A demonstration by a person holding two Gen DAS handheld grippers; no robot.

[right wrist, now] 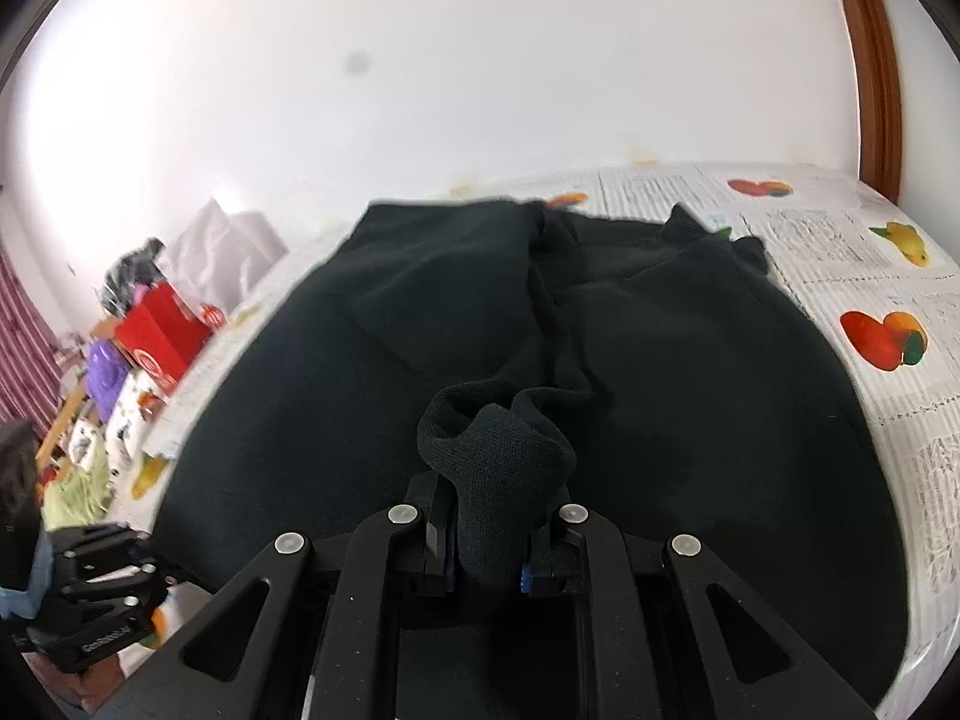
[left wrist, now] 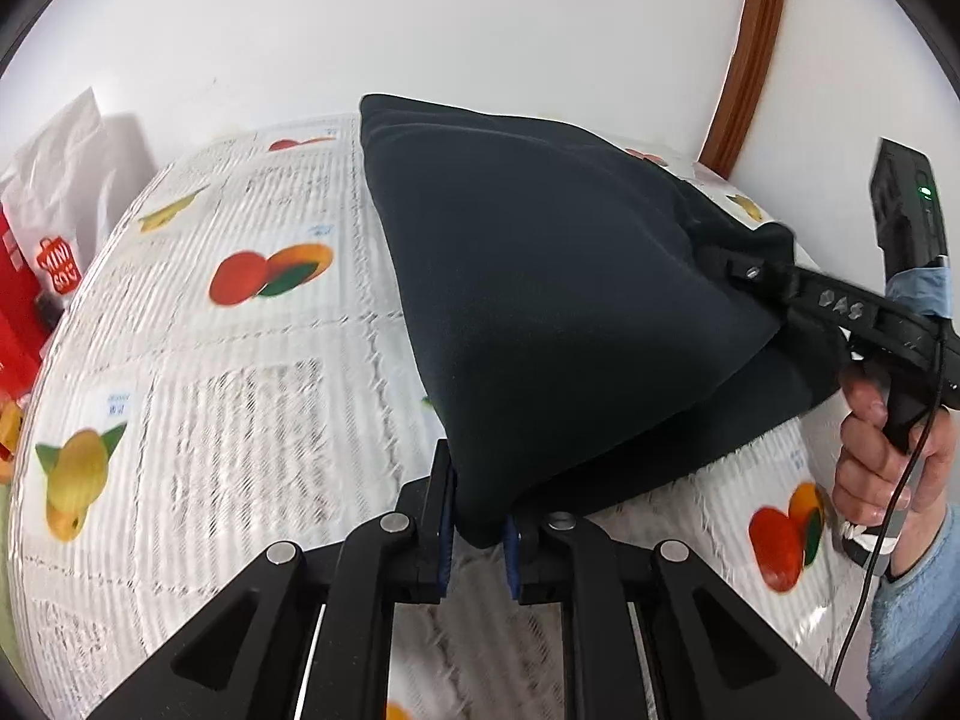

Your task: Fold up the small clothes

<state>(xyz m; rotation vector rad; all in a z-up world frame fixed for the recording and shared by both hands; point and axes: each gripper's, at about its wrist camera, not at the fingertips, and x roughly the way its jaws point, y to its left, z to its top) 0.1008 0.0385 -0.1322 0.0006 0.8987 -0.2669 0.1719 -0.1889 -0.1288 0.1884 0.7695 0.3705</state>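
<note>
Pinched between left gripper (left wrist: 478,531) pads: one corner of dark garment (left wrist: 540,300), lifted off fruit-print tablecloth (left wrist: 240,390). Spread over that cloth, most of the garment, far edge near white wall (left wrist: 420,18). Clamped in right gripper (right wrist: 487,546): bunched ribbed hem (right wrist: 498,450). At right edge of left view, hand (left wrist: 882,456) on right gripper's handle. Far left: red box (right wrist: 159,330), blurred.

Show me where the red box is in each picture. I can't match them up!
Left wrist view: the red box sits at the far left edge, beside a white bag.
Right wrist view: the red box is at middle left, left of the dark garment.
Shared landmark: the brown wooden frame at the upper right of both.
</note>
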